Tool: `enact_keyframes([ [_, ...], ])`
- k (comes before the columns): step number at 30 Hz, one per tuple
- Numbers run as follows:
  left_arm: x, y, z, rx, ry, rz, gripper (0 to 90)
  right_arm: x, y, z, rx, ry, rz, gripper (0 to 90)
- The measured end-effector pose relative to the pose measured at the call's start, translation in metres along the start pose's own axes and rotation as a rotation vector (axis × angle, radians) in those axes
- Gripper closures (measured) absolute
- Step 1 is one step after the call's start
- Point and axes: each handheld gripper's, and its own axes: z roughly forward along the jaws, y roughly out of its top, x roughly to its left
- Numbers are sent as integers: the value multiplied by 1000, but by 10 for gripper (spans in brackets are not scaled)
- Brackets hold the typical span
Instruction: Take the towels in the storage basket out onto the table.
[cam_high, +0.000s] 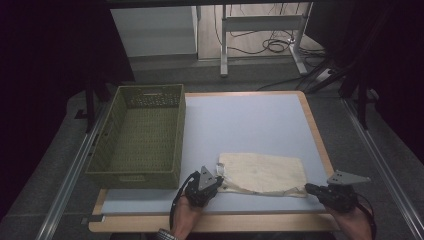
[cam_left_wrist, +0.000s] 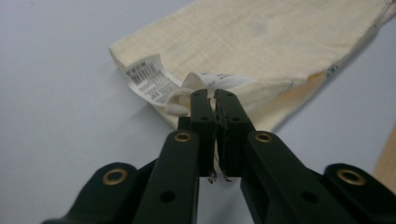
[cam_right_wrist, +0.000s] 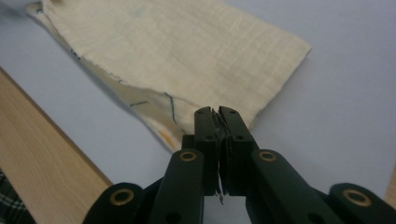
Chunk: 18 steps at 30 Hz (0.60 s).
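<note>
A cream cloth (cam_high: 262, 172) lies folded flat on the pale blue table (cam_high: 245, 120), near its front edge. My left gripper (cam_high: 218, 181) is at the cloth's near left corner, where a white barcode label (cam_left_wrist: 152, 81) sticks out. In the left gripper view its jaws (cam_left_wrist: 214, 95) are pressed together on the cloth (cam_left_wrist: 261, 42) corner, with threads showing between them. My right gripper (cam_high: 308, 188) is at the near right corner. In the right gripper view its jaws (cam_right_wrist: 215, 112) are pinched on the cloth (cam_right_wrist: 187, 51) edge.
An olive woven basket (cam_high: 132, 177) with nothing in it stands along the table's left side, close to my left hand. The table's wooden rim (cam_right_wrist: 42, 154) runs just behind my right gripper. A desk frame and cables are on the floor beyond.
</note>
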Motion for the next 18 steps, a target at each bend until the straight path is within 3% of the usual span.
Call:
enact_keyframes([
  [4, 3, -9, -7, 20, 0, -41, 648, 0, -9, -1, 8, 9, 21, 782],
  [7, 8, -12, -17, 22, 12, -80, 584, -2, -12, -8, 7, -4, 35, 744],
  [12, 18, -6, -24, 17, 53, -117, 562, -11, -7, -14, -9, -40, 52, 717],
  [18, 30, 16, -6, 7, 64, -135, 592, -24, 12, -4, -24, -57, 52, 720],
])
